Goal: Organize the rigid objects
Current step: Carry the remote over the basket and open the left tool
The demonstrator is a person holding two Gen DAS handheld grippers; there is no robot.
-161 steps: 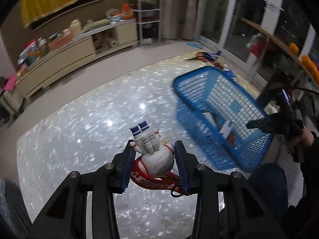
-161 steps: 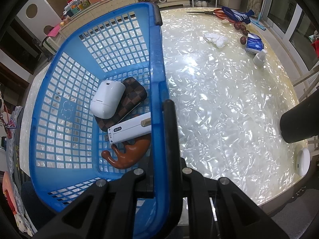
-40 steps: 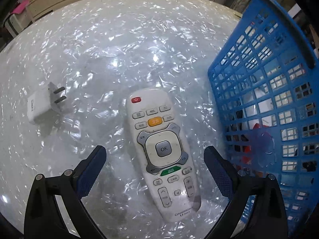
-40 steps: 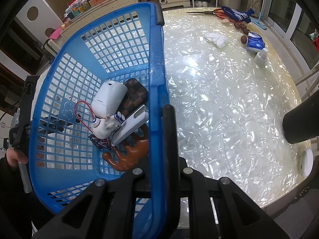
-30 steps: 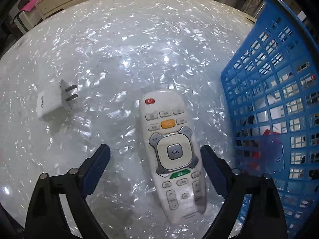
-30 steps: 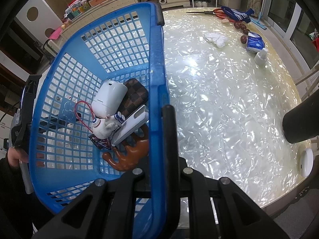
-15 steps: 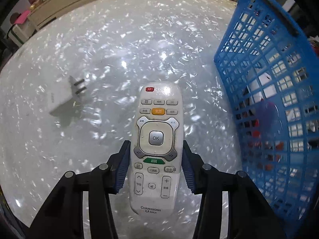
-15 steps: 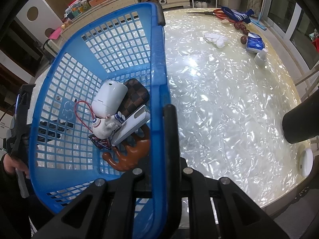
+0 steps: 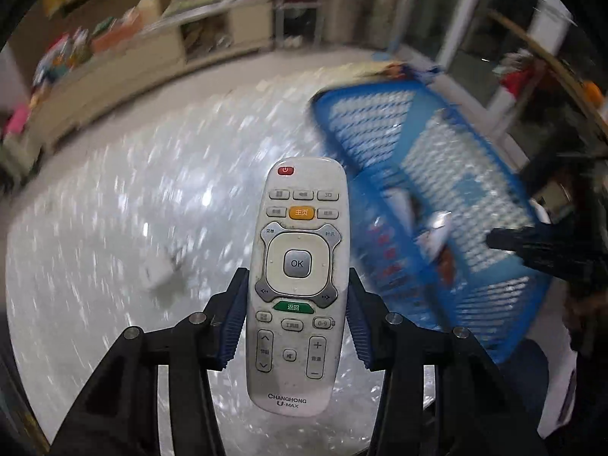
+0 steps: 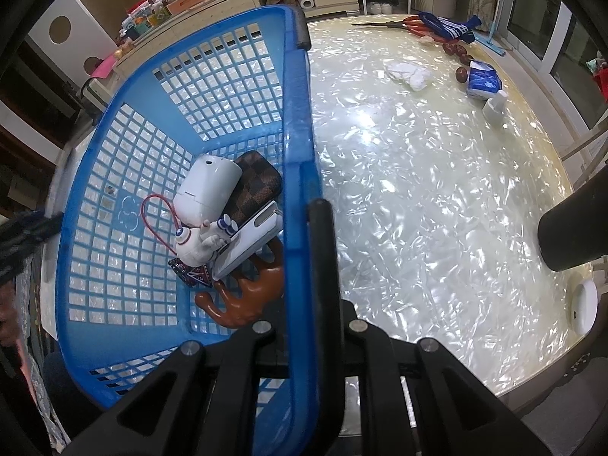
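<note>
Left wrist view: a pearly, speckled table [image 9: 114, 228] fills the blurred picture, with a long low cabinet [image 9: 133, 57] against the wall at 11 o'clock. A white plug adapter [image 9: 157, 271] lies on the table at 9 o'clock. The blue basket [image 9: 475, 205] stands at 3 o'clock, small things inside it too smeared to name. The left gripper [image 9: 296, 323] clamps the white remote [image 9: 298, 285] by its long sides, buttons facing the camera. A second ago the remote lay flat between wide jaws; now it is lifted clear of the table.

Right wrist view: the same table [image 10: 437, 209] spreads from 12 to 4 o'clock, with scissors [image 10: 399, 22], a white cloth [image 10: 408, 72] and a blue packet [image 10: 482, 83] near its far edge. The right gripper [image 10: 304, 258] is pinched on the basket's near rim [image 10: 298, 152], as before. Inside lie a white case [image 10: 209, 186], a checkered wallet [image 10: 254, 190], an astronaut figure [image 10: 197, 243], a white stick [image 10: 247, 243] and a brown wooden piece [image 10: 243, 296].
</note>
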